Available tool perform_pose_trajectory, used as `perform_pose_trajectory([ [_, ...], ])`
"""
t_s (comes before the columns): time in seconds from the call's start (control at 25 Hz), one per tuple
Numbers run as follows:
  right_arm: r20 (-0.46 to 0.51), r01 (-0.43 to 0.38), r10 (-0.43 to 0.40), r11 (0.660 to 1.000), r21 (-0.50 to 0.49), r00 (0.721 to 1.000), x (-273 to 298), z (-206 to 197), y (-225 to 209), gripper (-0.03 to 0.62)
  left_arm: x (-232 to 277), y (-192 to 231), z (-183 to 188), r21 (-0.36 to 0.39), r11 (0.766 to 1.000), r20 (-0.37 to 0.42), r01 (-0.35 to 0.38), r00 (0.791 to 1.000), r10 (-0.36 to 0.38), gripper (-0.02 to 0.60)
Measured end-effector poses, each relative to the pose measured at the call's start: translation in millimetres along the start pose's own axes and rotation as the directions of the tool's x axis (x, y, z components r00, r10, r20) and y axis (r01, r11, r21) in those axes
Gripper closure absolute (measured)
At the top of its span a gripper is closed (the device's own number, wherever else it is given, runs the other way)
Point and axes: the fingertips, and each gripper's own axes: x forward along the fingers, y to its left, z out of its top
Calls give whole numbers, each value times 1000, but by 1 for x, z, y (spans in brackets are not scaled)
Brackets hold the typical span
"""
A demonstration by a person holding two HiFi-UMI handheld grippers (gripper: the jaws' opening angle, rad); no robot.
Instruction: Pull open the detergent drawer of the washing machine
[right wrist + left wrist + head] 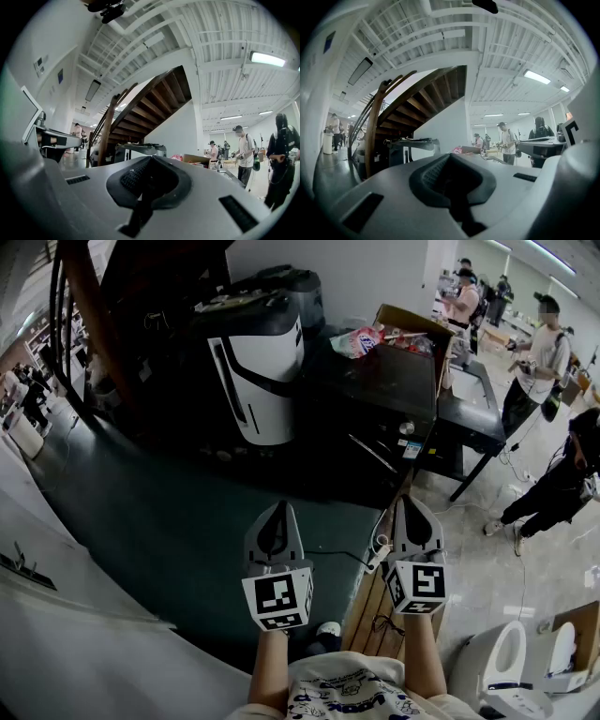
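No washing machine or detergent drawer can be made out in any view. In the head view my left gripper (278, 512) and right gripper (412, 505) are held side by side, level, over the dark green floor (169, 540), touching nothing. Both are shut with nothing between the jaws. In the left gripper view the jaws of the left gripper (450, 157) meet at a point, aimed across the room at a wooden staircase (417, 101). The right gripper view shows the right gripper (151, 159) closed the same way, empty.
A white-and-black appliance (258, 367) stands ahead beside a black cabinet (384, 390) carrying a cardboard box (412, 329). A wooden pallet (370, 610) lies under my right hand. A white slanted surface (66, 615) fills the lower left. Several people (534, 362) stand at the right.
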Motion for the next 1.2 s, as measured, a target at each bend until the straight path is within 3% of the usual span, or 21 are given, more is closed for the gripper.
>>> perform_pose_trajectory([
  [1.04, -43, 17, -17, 1000, 21, 999, 35, -18, 9, 583, 36, 24, -9, 6, 1000, -8, 10, 1000, -10, 567],
  [1.12, -46, 19, -18, 1000, 23, 999, 40, -20, 10, 583, 41, 26, -10, 10, 1000, -9, 15, 1000, -15, 555],
  [1.2, -48, 19, -18, 1000, 22, 999, 47, -22, 10, 583, 47, 29, -11, 11, 1000, -4, 14, 1000, -14, 503],
])
